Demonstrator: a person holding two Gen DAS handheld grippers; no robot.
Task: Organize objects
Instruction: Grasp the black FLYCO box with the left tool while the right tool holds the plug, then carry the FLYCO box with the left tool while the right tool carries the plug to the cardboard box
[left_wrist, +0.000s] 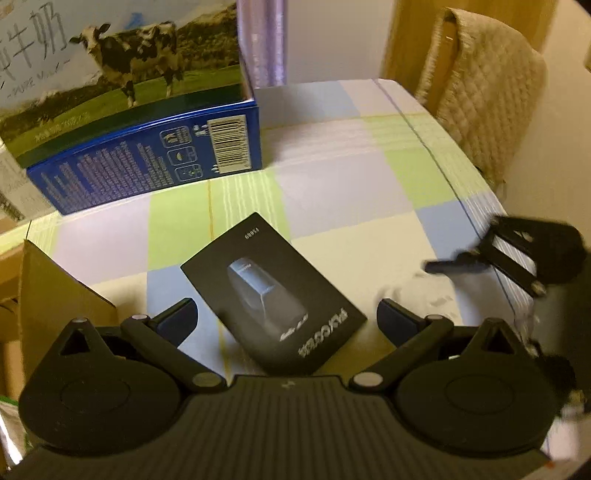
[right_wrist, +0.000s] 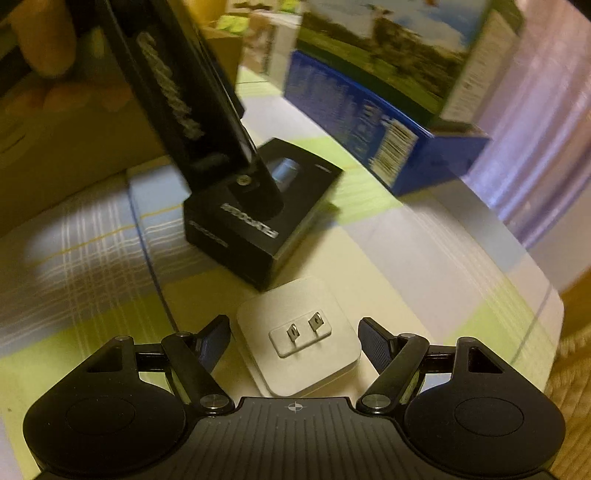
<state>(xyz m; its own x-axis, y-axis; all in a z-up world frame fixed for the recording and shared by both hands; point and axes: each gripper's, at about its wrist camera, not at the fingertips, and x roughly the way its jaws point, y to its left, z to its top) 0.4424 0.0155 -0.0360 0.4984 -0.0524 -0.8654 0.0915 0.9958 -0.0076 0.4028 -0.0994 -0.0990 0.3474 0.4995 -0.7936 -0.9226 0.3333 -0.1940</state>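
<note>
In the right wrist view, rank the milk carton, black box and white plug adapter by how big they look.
1. Milk carton
2. Black box
3. White plug adapter; it lies nearest the camera, so its true size is unsure.

Blue-and-green cardboard milk carton (left_wrist: 122, 110): your left view's edge crops it.
Black rectangular product box (right_wrist: 258, 218): your left gripper partly covers it.

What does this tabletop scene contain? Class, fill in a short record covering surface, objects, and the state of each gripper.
surface: table with checked cloth
black box: lies flat, between the open fingers of the left gripper
white plug adapter: prongs up, between the open fingers of the right gripper, not gripped
milk carton: large, cow picture, at the far side of the table
cardboard box: at the left edge
chair: beyond the table, padded cover
</note>
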